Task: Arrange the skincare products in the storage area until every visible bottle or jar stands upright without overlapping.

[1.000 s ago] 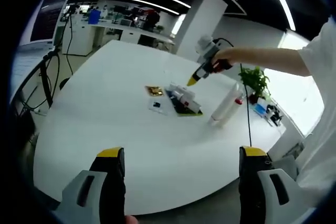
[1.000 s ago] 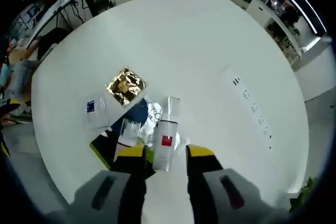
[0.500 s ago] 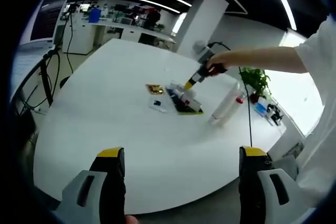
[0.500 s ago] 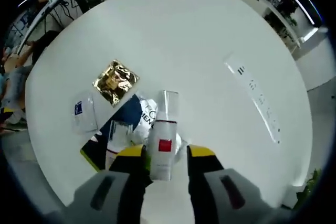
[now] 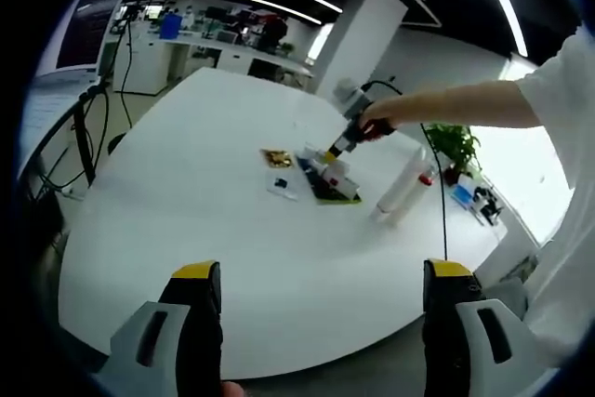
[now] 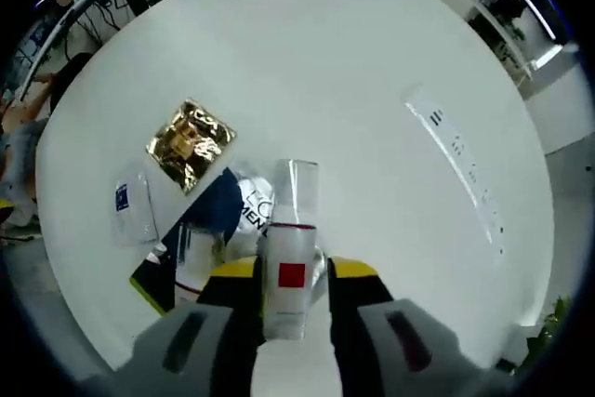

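A white bottle (image 6: 286, 271) with a red square label and a clear cap (image 6: 296, 191) lies on a pile of skincare items. My right gripper (image 6: 293, 271) is open, one jaw on each side of the bottle, with narrow gaps. Under the bottle lie a dark blue tube (image 6: 216, 213), a white tube (image 6: 253, 213) and a dark flat pack (image 6: 153, 271). In the left gripper view, the right gripper (image 5: 335, 149), held by a hand, reaches down onto the pile (image 5: 327, 183). My left gripper (image 5: 323, 271) hangs open near the table's front edge, with nothing in it.
A gold foil packet (image 6: 189, 143) and a clear sachet with a blue label (image 6: 130, 208) lie left of the pile. A long white pack (image 6: 456, 165) lies to the right on the white round table (image 6: 353, 53). A potted plant (image 5: 454, 144) stands beyond the table.
The right gripper has come down closer to the pile, and the white bottle now sits straighter and larger between its jaws. The left gripper has stayed put.
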Available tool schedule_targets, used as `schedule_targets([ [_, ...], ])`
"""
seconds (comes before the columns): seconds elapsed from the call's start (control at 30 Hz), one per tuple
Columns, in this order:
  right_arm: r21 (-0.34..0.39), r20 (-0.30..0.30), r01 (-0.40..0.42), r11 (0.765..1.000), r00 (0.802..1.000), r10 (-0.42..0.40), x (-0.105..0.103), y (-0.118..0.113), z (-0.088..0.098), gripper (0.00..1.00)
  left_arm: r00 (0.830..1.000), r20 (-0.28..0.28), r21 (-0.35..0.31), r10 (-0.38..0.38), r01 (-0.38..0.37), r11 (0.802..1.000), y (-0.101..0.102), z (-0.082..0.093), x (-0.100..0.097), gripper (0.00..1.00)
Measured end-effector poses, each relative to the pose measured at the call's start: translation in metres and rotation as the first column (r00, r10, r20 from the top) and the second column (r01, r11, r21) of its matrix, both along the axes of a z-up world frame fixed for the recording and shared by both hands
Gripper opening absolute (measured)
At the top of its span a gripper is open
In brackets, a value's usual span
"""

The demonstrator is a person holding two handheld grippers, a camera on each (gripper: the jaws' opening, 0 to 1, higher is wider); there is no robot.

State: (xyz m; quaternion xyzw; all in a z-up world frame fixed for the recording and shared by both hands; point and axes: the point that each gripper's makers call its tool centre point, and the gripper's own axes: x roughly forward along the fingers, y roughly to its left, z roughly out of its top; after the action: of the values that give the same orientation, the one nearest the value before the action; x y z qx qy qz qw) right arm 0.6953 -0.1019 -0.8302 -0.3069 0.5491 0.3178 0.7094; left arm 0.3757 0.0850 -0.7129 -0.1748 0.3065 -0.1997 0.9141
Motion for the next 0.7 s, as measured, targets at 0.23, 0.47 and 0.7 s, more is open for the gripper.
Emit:
schedule_targets([
  [0.23, 0.008, -0.017, 0.011, 1.0, 1.0, -0.011, -0.0007, -0.0003, -0.0066, 0.22, 1.0, -0.004, -0.001, -0.001, 0.001, 1.0, 0.0001, -0.0018, 0.0003, 0.88],
  [0.47, 0.02, -0.006, 0.041, 0.999, 0.999, -0.041, 0.003, -0.0025, -0.0086, 0.2, 1.0, -0.008, -0.001, -0.005, 0.005, 1.0, -0.0007, -0.0027, 0.0007, 0.88],
  [0.7, 0.024, 0.028, 0.055, 0.998, 0.998, -0.056, 0.0006, -0.0025, -0.002, 0.2, 1.0, -0.004, -0.012, 0.009, -0.009, 1.0, 0.0014, -0.0012, 0.0018, 0.88],
])
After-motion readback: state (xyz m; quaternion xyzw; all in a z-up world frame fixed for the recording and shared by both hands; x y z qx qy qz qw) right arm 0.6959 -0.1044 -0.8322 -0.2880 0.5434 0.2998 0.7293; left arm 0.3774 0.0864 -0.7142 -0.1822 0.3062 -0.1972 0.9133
